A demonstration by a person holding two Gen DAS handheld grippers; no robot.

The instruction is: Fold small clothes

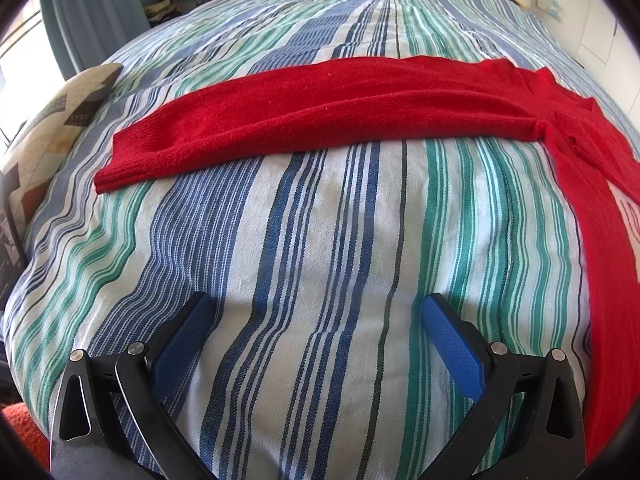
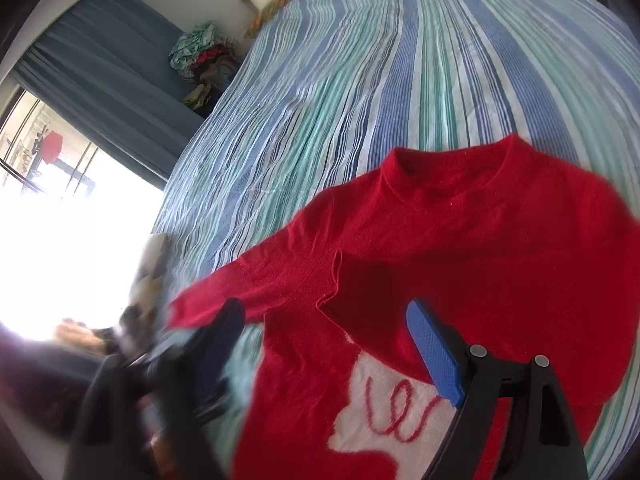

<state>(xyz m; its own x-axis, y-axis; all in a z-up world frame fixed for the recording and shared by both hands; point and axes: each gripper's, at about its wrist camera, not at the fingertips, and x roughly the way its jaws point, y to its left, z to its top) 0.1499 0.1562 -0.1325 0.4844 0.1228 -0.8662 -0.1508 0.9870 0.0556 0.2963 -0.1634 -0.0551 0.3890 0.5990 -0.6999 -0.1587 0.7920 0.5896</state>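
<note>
fuzzy red knit sweater [image 2: 460, 248] lies flat on woven striped bedspread [image 1: 320, 240]; both claws gape wide, empty.

Two hand-held grippers, black frames with blue finger pads

The left gripper [image 1: 318, 320] has two black plastic arms, each with a triangular cut-out near its base and two round silver pivot pins on top. Its fingers [image 1: 452, 344] carry flat blue pads with a fine dotted texture on their inner faces. The right gripper [image 2: 326, 340] is built the same way: one blue-padded finger [image 2: 434, 354] shows sharply with two silver pins on the black arm beside it, while the other finger is blurred and dark.
</note>
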